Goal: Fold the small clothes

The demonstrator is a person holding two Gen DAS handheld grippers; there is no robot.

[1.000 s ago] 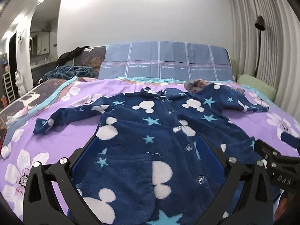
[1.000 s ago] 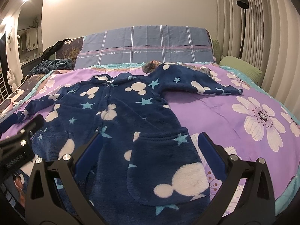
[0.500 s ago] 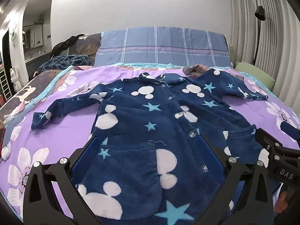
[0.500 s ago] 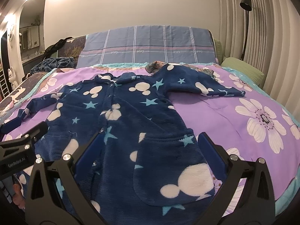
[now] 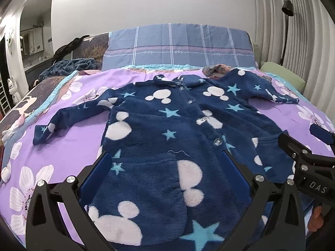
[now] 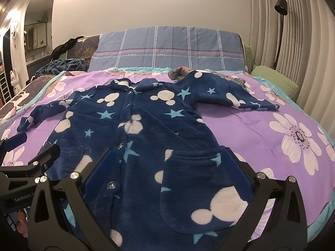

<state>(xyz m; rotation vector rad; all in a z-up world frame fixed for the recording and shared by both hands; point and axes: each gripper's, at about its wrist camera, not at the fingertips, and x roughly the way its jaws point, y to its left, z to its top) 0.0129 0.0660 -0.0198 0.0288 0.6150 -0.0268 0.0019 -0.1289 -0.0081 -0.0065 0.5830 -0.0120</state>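
- Left sleeve (image 5: 69, 115): lies stretched out on the purple bedspread (image 5: 62, 146), away from the body of the coat; if it is left out, the fold would likely come out lopsided.
- Left gripper (image 5: 165, 179): jaws wide apart, holding nothing, poised over the hem on the left pocket side.
- Coat (image 5: 178, 129): dark blue fleece, buttoned, spread face up in the middle of the bed, collar toward the checked pillow (image 5: 178, 46).
- Right gripper (image 6: 167, 175): jaws equally wide, empty, over the right pocket (image 6: 201, 190); a shallow pinch could catch only the pocket flap, so the thick fleece might slip.
- Right sleeve (image 6: 236, 96): drapes over a crumpled cloth (image 6: 180, 72); dragging it might pull that cloth along.
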